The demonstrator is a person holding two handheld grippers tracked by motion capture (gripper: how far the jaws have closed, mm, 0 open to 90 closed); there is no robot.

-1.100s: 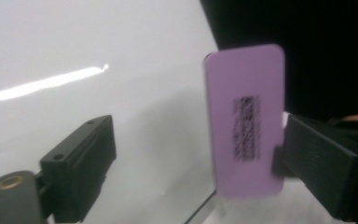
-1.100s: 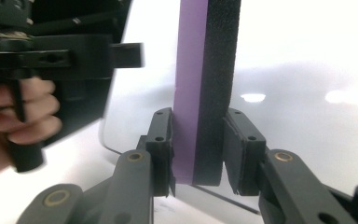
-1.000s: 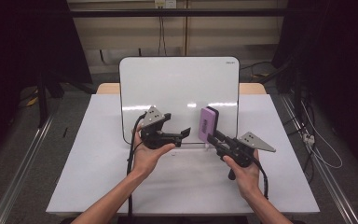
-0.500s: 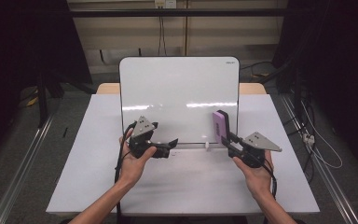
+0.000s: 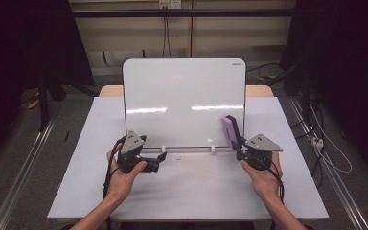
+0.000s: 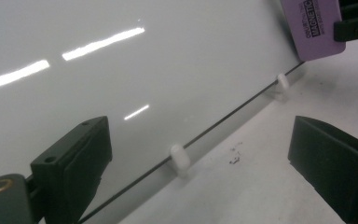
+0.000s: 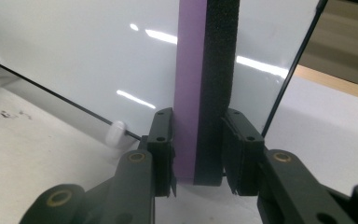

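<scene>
I have the eraser (image 5: 230, 131) clamped upright in my right gripper (image 5: 242, 147), purple face and black felt between the pads, just at the right near corner of the whiteboard (image 5: 184, 100). My left gripper (image 5: 159, 160) sits at the left near edge with its jaws spread wide and nothing between them. I judge the wiping about finished or not needed: the board looks clean. No containers stand on the table (image 5: 196, 191).

Eraser (image 6: 313, 28) label cut off.
</scene>
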